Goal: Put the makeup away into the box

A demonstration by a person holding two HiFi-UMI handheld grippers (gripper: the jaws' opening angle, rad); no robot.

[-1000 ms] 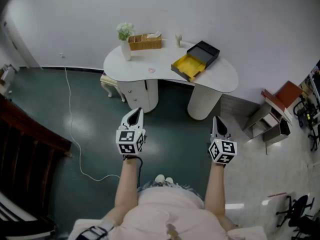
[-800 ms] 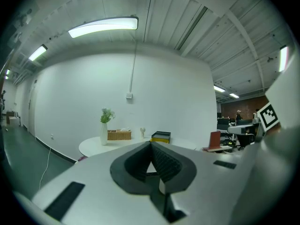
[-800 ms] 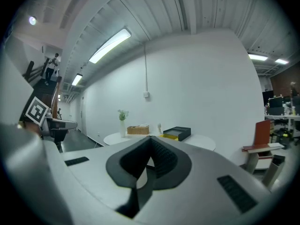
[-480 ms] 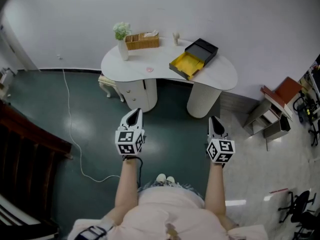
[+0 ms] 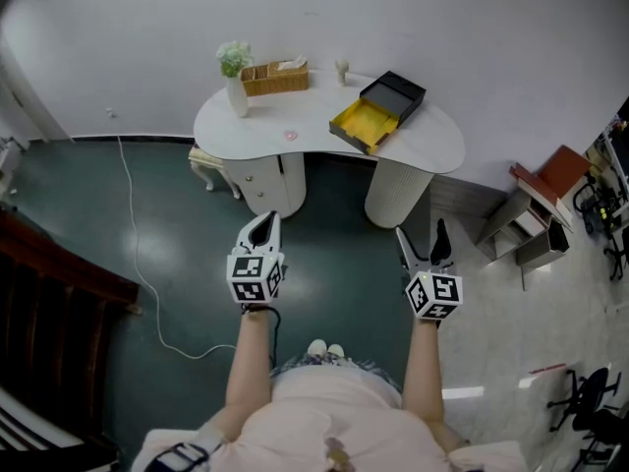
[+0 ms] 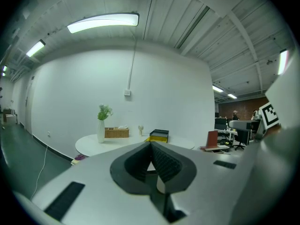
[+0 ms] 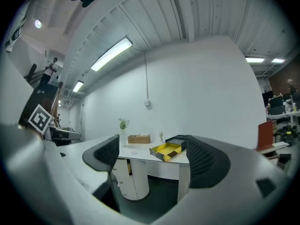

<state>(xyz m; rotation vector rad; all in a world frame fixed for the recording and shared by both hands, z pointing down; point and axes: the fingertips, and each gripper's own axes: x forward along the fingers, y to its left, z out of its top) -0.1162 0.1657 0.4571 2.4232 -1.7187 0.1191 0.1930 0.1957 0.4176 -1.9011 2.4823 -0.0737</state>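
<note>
A person stands on the dark green floor with two hand-held grippers raised, both well short of one white counter at 12 o'clock. On the counter stand one open box, black with a yellow lining, toward its 2 o'clock end; one white vase of flowers at its 10 o'clock end; and one wicker basket just at the vase's 3 o'clock. One small pink item lies near the counter's 6 o'clock edge, too small to identify. The left hand-held gripper has its jaws together, with nothing between them. The right hand-held gripper has just been opening its jaws, which stand wide apart and empty, touching nothing, with the box framed between them far off.
</note>
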